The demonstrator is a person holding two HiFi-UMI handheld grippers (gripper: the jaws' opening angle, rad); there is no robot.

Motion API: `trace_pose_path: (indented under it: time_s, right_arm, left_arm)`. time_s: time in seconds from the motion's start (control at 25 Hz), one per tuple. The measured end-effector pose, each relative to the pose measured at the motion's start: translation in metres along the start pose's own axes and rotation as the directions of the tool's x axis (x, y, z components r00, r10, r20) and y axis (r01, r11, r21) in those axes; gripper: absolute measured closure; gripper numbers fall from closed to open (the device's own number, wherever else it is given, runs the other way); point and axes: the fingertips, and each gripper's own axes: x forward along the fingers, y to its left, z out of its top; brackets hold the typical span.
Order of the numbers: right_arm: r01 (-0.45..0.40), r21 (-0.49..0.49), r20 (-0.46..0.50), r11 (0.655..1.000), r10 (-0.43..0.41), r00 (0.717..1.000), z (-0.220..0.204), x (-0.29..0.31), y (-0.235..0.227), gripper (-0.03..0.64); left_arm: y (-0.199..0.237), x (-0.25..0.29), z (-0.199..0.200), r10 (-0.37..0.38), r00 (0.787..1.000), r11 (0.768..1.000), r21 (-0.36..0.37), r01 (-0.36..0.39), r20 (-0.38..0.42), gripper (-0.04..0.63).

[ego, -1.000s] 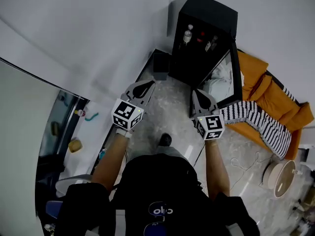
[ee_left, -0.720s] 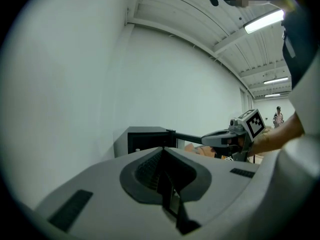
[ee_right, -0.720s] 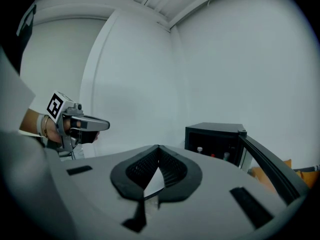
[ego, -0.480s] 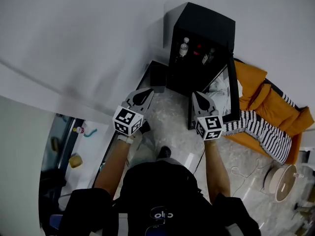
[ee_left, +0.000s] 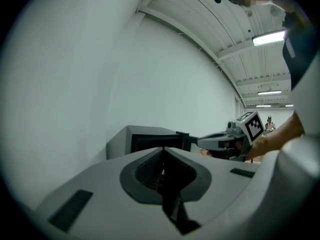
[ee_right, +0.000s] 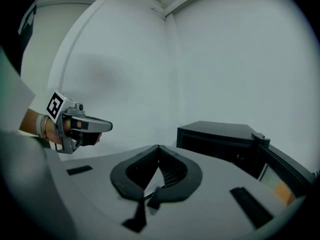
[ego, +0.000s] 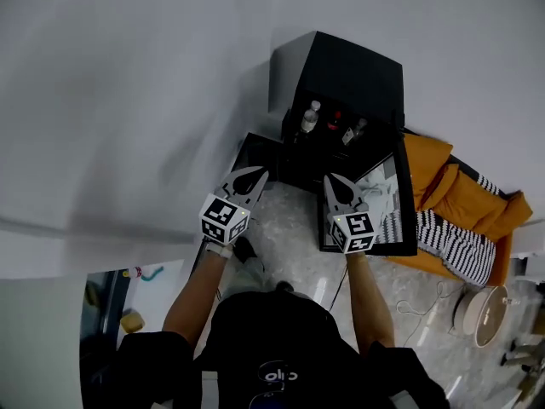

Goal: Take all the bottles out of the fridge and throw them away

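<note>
white wall point(ego: 128, 75); open fridge point(ego: 362, 75); bottles point(ego: 310, 119) upright

Closed right gripper point(ee_right: 158, 148) faces apparently open fridge point(ee_right: 216, 134).

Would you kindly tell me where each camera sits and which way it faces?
Head view: on the person's head, looking steeply down at the floor and the open fridge; both arms, the left gripper and the right gripper show.
Left gripper view: rides on the left gripper, looking along its shut jaws toward the fridge; the right gripper shows at the right.
Right gripper view: rides on the right gripper, looking along its shut jaws; the left gripper shows at the left.
Shared: all three show the fridge.
</note>
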Motion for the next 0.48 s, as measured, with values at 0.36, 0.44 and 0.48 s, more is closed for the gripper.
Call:
trace_pose_path:
  time_s: [0.36, 0.44, 0.48]
  right_arm:
    - [0.049, -0.013, -0.031, 0.999, -0.050, 0.998, 0.011, 0.084, -0.005, 0.615]
    - [0.063, -0.011, -0.032, 0.998, -0.063, 0.998, 0.014, 0.096, -0.009, 0.615]
    - [0.067, -0.012, -0.032, 0.998, -0.067, 0.997, 0.014, 0.102, -0.011, 0.615]
  left_arm:
    - [0.083, 0.037, 0.004, -0.068, 0.998, 0.997, -0.025, 0.068, 0.002, 0.589]
    - [0.093, 0.046, 0.004, -0.082, 0.997, 0.996, -0.027, 0.082, 0.000, 0.589]
    - [0.098, 0.051, 0.004, -0.088, 0.996, 0.996, -0.027, 0.088, -0.001, 0.589]
